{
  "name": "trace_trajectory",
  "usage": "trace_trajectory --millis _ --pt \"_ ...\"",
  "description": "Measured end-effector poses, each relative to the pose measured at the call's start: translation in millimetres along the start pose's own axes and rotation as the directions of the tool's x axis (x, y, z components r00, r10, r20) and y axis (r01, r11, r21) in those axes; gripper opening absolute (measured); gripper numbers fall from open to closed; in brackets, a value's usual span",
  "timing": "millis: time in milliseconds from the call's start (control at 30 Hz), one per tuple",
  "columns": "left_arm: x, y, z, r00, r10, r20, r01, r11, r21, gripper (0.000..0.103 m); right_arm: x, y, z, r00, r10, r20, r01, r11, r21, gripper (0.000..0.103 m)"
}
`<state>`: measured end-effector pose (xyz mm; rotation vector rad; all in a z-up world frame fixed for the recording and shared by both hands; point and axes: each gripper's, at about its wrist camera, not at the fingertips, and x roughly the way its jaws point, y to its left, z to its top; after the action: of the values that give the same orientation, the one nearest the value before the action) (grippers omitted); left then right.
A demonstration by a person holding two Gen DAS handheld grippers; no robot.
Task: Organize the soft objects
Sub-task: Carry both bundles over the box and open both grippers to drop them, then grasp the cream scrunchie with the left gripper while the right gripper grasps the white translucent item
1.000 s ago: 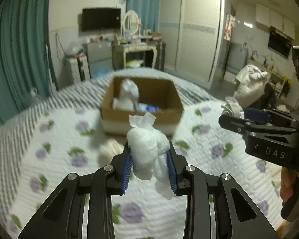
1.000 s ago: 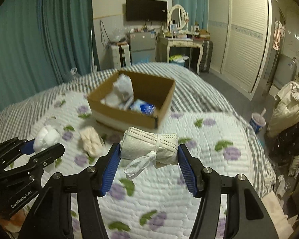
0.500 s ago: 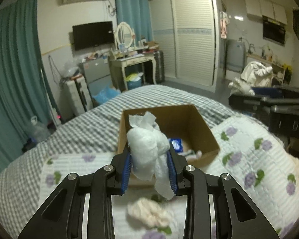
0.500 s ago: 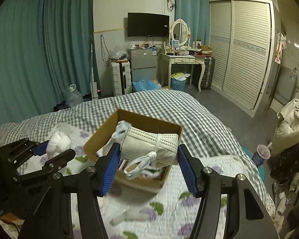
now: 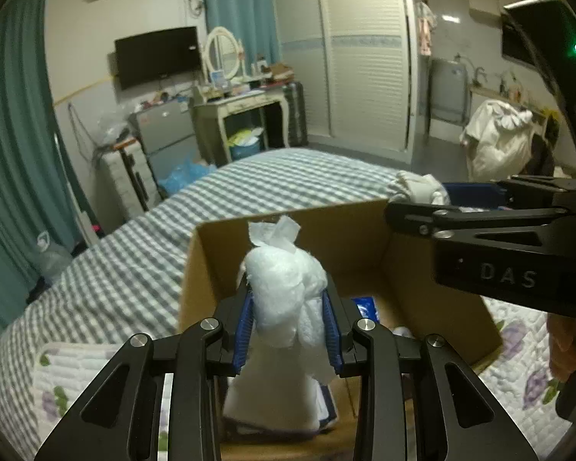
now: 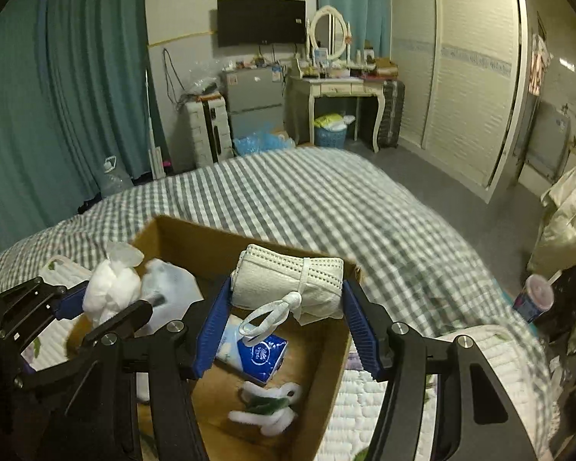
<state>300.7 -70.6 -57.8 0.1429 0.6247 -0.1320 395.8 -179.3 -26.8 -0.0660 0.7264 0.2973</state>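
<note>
My left gripper (image 5: 288, 330) is shut on a white fluffy bundle (image 5: 284, 292) and holds it over the open cardboard box (image 5: 453, 307). In the right wrist view that bundle (image 6: 111, 292) shows at the left. My right gripper (image 6: 288, 326) is shut on a rolled cream towel (image 6: 288, 280) tied with a white string, above the same box (image 6: 326, 376). Inside the box lie a blue tissue pack (image 6: 257, 353), a white plastic bag (image 6: 169, 292) and a small white-green soft item (image 6: 268, 407). The right gripper also shows in the left wrist view (image 5: 480, 223), holding its towel (image 5: 422, 188).
The box sits on a bed with a grey checked sheet (image 6: 307, 199) and a floral quilt (image 5: 518, 357). Beyond the bed stand a dresser (image 6: 338, 88), a small fridge (image 6: 253, 100), teal curtains (image 6: 76, 77) and a wardrobe (image 6: 460, 57).
Both grippers have moved forward with their loads, from above the quilt in front of the box to directly over the box opening. Both grips are unchanged.
</note>
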Motion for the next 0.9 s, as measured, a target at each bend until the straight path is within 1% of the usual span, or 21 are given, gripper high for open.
trace_trajectory --millis 100,167,200,233,267,300,333,367,400,433,533,633,700,767,800,900 --pt "5.7 -2.6 -1.5 1.000 -0.006 -0.004 0.006 1.000 0.003 0.031 13.1 -5.3 -6.8 0.999 0.025 -0.025 -0.025 0.999 0.023 0.059" --pt "3.9 -3.4 -2.1 1.000 -0.010 0.001 0.010 1.000 -0.004 0.031 13.6 -6.2 -9.2 0.999 0.026 -0.025 -0.026 0.999 0.018 0.059" --pt "1.6 -3.8 -1.7 1.000 -0.006 0.006 0.006 1.000 -0.007 0.033 12.5 -6.2 -9.0 1.000 0.023 -0.021 -0.023 1.000 0.015 0.060" --pt "-0.9 -4.4 -1.5 1.000 0.007 0.011 -0.007 1.000 -0.008 0.034 9.5 -6.3 -8.2 1.000 0.020 -0.016 -0.020 1.000 0.014 0.062" --pt "-1.0 -4.3 0.7 1.000 0.011 0.010 -0.011 1.000 -0.005 0.036 6.7 -8.4 -6.1 1.000 0.015 -0.008 -0.015 1.000 0.020 0.070" --pt "-2.2 -4.3 2.2 1.000 0.018 0.004 -0.018 1.000 0.001 0.049 0.9 -10.8 -5.6 1.000 0.011 0.010 -0.011 0.999 0.030 0.077" --pt "-4.4 -6.2 4.5 0.999 0.038 -0.009 -0.038 0.999 0.010 0.061 -4.8 -12.9 -5.1 1.000 0.010 0.024 -0.011 0.999 0.036 0.079" --pt "-8.6 -7.6 4.8 0.999 0.051 -0.008 -0.051 0.999 0.011 0.081 -11.7 -14.2 -3.4 0.999 0.003 0.037 -0.005 0.999 0.045 0.081" --pt "-18.6 -8.6 5.6 0.997 0.072 0.014 -0.072 0.997 0.009 0.089 -20.3 -15.0 -0.6 0.999 -0.001 0.046 -0.001 0.999 0.054 0.082" --pt "-30.2 -9.3 7.0 0.996 0.083 0.043 -0.083 0.996 0.010 0.089 -31.3 -15.7 1.6 0.998 -0.003 0.061 -0.001 0.998 0.065 0.082" --pt "-61.0 -9.6 13.5 0.994 0.085 0.066 -0.086 0.996 0.002 0.089 -63.4 -15.1 4.8 0.997 -0.021 0.078 0.016 0.997 0.071 0.083" --pt "-104.1 -6.5 23.3 0.991 0.088 0.103 -0.087 0.996 -0.012 0.089 -109.3 -11.5 7.8 0.994 -0.043 0.100 0.038 0.998 0.046 0.084" --pt "-141.1 -4.7 31.3 0.984 0.097 0.147 -0.095 0.995 -0.020 0.089 -150.0 -7.5 12.6 0.989 -0.067 0.128 0.064 0.997 0.030 0.090" --pt "-171.8 0.4 38.2 0.979 0.098 0.178 -0.094 0.995 -0.032 0.091 -192.7 -2.3 14.8 0.984 -0.087 0.154 0.086 0.996 0.017 0.094" --pt "-187.7 2.9 40.7 0.976 0.103 0.194 -0.096 0.995 -0.041 0.095 -208.2 0.6 15.2 0.982 -0.094 0.165 0.094 0.996 0.010 0.094" --pt "-237.6 6.9 45.0 0.961 0.116 0.249 -0.104 0.993 -0.063 0.097 -263.6 14.7 10.8 0.970 -0.135 0.201 0.140 0.990 -0.013 0.097"
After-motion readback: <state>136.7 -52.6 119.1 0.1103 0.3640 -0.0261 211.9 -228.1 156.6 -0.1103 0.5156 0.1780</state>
